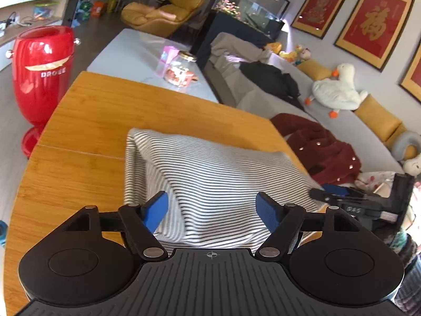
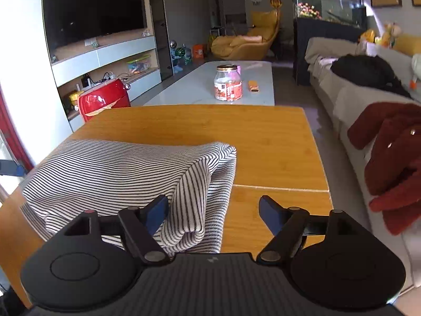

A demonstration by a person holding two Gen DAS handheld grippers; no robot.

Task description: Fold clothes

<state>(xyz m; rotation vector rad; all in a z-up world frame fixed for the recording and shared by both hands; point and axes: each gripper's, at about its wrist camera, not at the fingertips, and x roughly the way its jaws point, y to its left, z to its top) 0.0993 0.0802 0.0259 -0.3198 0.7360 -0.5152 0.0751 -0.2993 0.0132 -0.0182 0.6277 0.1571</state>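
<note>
A black-and-white striped garment (image 1: 210, 181) lies folded in a thick bundle on the wooden table (image 1: 105, 110). My left gripper (image 1: 211, 208) is open, its blue pads wide apart above the near edge of the garment, holding nothing. My right gripper (image 2: 213, 212) is open too, over the garment's near right corner (image 2: 189, 210); its left pad is over the cloth, its right pad over bare table (image 2: 276, 144). The right gripper also shows in the left wrist view (image 1: 339, 193) at the garment's right edge.
A dark red fleece jacket (image 2: 389, 158) lies on the grey sofa (image 1: 342, 121) right of the table. A red bin (image 1: 42, 73) stands at the table's far left. A white coffee table (image 2: 236, 84) with a jar (image 2: 228, 83) is beyond.
</note>
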